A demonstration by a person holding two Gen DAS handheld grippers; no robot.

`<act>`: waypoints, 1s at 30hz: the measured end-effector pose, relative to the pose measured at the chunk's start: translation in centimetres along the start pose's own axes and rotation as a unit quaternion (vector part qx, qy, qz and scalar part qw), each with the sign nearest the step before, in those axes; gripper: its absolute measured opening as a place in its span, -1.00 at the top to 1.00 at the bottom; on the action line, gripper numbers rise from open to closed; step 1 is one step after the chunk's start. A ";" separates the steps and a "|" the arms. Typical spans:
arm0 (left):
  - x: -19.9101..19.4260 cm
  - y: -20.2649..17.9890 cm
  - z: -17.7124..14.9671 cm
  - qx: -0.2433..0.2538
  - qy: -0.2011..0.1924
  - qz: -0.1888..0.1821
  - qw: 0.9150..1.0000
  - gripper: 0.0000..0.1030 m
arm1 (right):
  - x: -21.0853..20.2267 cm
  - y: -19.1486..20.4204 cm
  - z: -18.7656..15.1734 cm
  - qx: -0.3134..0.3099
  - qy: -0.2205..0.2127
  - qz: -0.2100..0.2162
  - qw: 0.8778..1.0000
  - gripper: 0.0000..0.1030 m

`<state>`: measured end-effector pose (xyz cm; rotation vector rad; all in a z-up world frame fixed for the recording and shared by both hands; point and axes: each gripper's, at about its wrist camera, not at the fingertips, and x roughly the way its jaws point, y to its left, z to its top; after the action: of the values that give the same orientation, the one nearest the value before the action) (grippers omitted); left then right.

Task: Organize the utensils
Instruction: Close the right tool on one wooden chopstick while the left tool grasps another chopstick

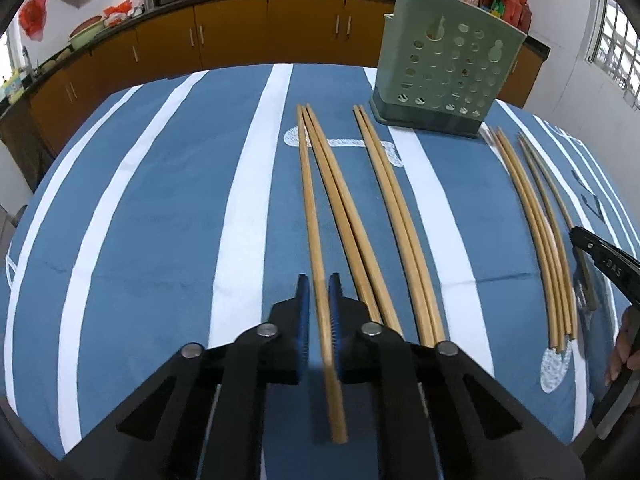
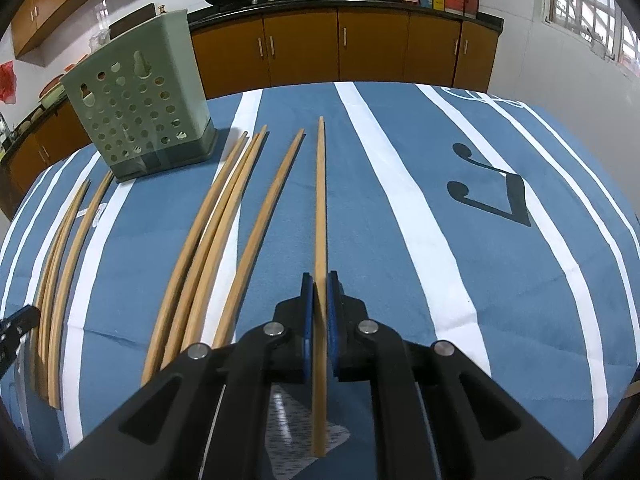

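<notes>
both wrist views skim the table (image 1: 160, 200), sharing the holder (image 2: 140, 112)

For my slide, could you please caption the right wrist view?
Right gripper shut on one chopstick, green holder beyond.

We see even daylight from the window (image 2: 592, 20); fisheye bending curves the edges, dark corners vignette, shadows stay faint.
</notes>
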<state>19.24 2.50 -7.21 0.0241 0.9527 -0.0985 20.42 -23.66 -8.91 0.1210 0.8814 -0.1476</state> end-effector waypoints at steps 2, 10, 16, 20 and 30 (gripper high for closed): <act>0.5 0.3 0.7 0.002 -0.001 0.006 1.000 0.85 | 0.2 0.1 0.3 -0.006 0.002 0.001 1.000 0.84; 3.0 2.9 4.2 -0.011 -0.018 0.015 1.000 0.86 | 2.2 -0.8 2.7 0.003 -0.005 0.002 1.000 0.85; 2.9 3.6 4.1 -0.019 -0.030 -0.009 0.999 0.86 | 2.7 -1.5 3.2 0.017 -0.007 0.012 1.000 0.85; 2.6 3.7 3.6 -0.019 -0.031 -0.011 0.999 0.86 | 2.4 -1.4 2.8 0.015 -0.007 0.013 1.000 0.85; 1.8 3.3 2.1 -0.006 -0.035 0.003 0.999 0.86 | 1.4 -1.3 1.6 0.008 -0.006 0.011 1.000 0.84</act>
<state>22.33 5.54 -7.52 0.0122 0.8828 -0.0872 22.31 -25.32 -9.05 0.1439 0.8672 -0.1345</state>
